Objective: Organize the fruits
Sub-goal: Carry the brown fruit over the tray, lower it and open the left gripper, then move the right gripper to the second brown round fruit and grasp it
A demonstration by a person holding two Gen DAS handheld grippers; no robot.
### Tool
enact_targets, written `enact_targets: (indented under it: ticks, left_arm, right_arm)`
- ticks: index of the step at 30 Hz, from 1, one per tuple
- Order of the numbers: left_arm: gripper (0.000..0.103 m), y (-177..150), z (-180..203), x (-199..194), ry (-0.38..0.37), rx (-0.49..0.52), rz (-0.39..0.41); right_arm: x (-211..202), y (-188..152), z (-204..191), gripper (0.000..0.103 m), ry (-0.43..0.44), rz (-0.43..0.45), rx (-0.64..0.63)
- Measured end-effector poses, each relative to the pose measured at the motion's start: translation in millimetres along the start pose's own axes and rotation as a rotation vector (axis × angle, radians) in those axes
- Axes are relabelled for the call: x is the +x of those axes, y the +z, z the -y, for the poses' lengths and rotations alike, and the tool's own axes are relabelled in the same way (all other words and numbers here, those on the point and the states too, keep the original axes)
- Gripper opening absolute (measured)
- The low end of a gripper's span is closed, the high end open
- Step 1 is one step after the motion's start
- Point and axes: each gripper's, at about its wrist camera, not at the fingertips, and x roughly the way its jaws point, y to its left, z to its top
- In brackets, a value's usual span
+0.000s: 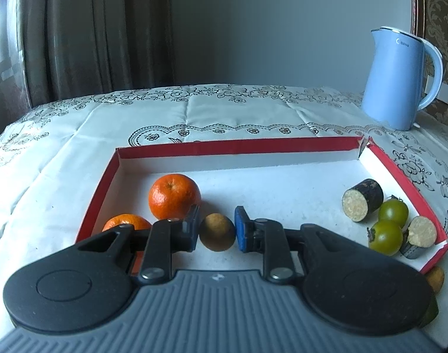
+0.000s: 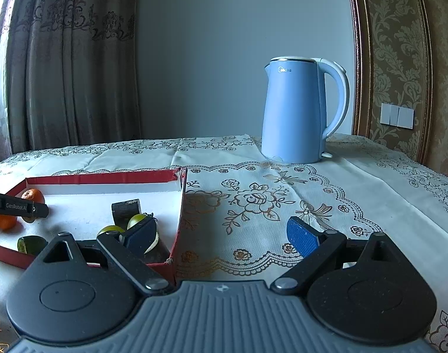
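A shallow red box (image 1: 241,144) with a white floor lies on the table. My left gripper (image 1: 217,229) is shut on a small brown round fruit (image 1: 217,231) low over the box floor. Two oranges (image 1: 173,195) (image 1: 126,223) sit to its left. At the box's right end lie two green tomatoes (image 1: 393,212) (image 1: 385,236) and two dark sugarcane pieces (image 1: 362,200) (image 1: 419,236). My right gripper (image 2: 224,236) is open and empty, above the tablecloth just right of the box (image 2: 176,235). The left gripper also shows in the right wrist view (image 2: 32,210).
A blue electric kettle (image 1: 397,79) (image 2: 297,108) stands at the back right of the table. Another brown fruit (image 1: 435,278) and a green fruit (image 1: 429,311) lie outside the box's near right corner. A patterned tablecloth (image 2: 282,200) covers the table. Curtains hang behind.
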Motion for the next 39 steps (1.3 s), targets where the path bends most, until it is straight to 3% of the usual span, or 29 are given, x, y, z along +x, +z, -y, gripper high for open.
enact_targets:
  ticks: [2,3,4,6,26,39]
  left_arm:
    - [0.027,0,-2,0,-0.008,-0.009,-0.004]
    - [0.035,-1,-3,-1,-0.016,-0.014,-0.008]
    - [0.055,-1,-3,-1,-0.018,-0.018,-0.012]
    - [0.07,-4,-3,-6,0.015,-0.021,0.015]
    - [0.073,-16,-4,-47,0.04,-0.019,0.1]
    - [0.075,-29,-17,-68,0.058,-0.053,0.092]
  right_arm:
    - [0,0,0,0.096,-0.001,0.001,-0.001]
    - [0,0,0,0.096,-0.001,0.001,-0.001]
    - [0,0,0,0.096,-0.002,0.002,-0.001]
    - [-1,0,0,0.096,-0.004,0.004,0.001]
    - [-1,0,2,0.096,-0.013,0.001,0.002]
    - [-3,0,5,0.096,-0.022,0.019,0.019]
